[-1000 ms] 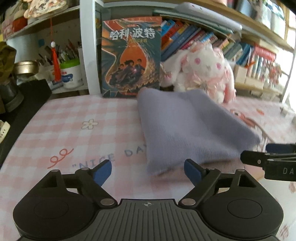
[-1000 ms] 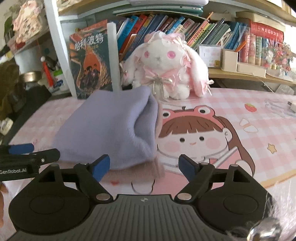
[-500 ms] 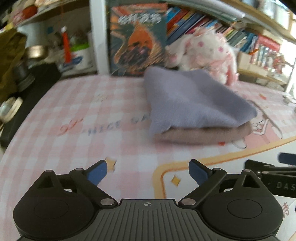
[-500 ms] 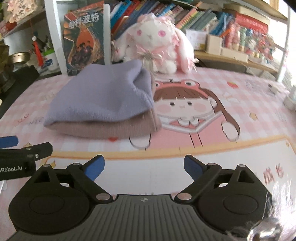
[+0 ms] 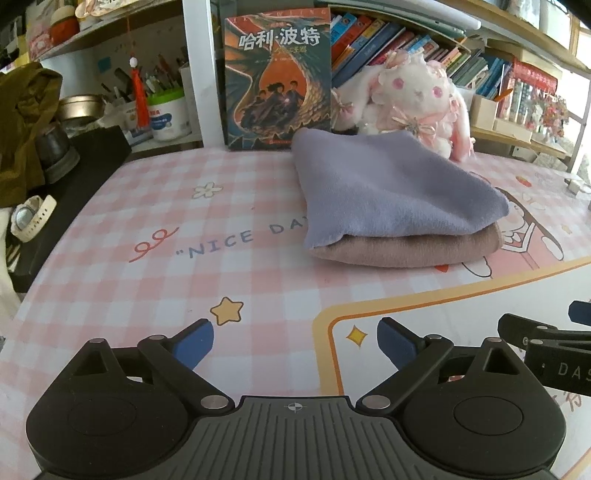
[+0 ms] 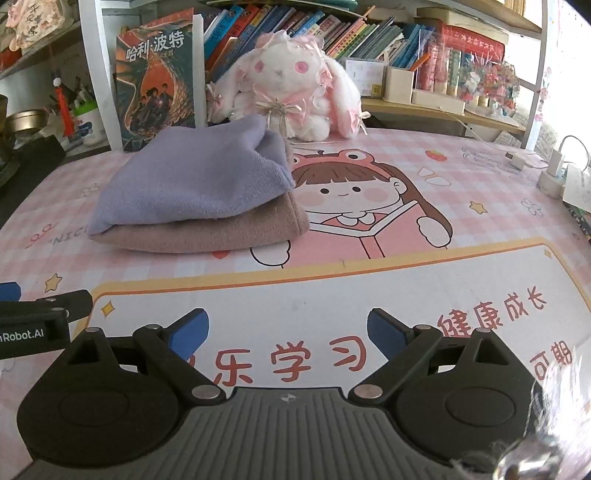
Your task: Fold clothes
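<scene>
Lilac fleece lies on top: a folded lilac cloth (image 5: 391,188) rests squarely on a folded brown cloth (image 5: 406,249), and the two make one neat stack on the pink checked mat (image 5: 147,206) that covers the desk. The stack sits toward the back of the desk, just in front of a white and pink plush rabbit (image 6: 291,85) and a picture book (image 5: 277,74) standing upright against the bookshelf (image 6: 332,33). In the right wrist view the lilac cloth (image 6: 192,177) overhangs the brown cloth (image 6: 207,230) at the left end, while the brown one sticks out a little at the right, beside the cartoon girl printed on the mat.

The left claw (image 5: 295,341) has just been opening and now stands wide apart, with nothing between its blue pads; only the mat's star and orange border show in the gap. The right claw (image 6: 288,332) has likewise just been opening and is spread wide and empty, over the white panel with red characters. Both claws are well apart from the stack, on its near side, and each one's tip shows at the edge of the other's view.

A white wristwatch (image 5: 31,218) lies at the far left, off the mat.
</scene>
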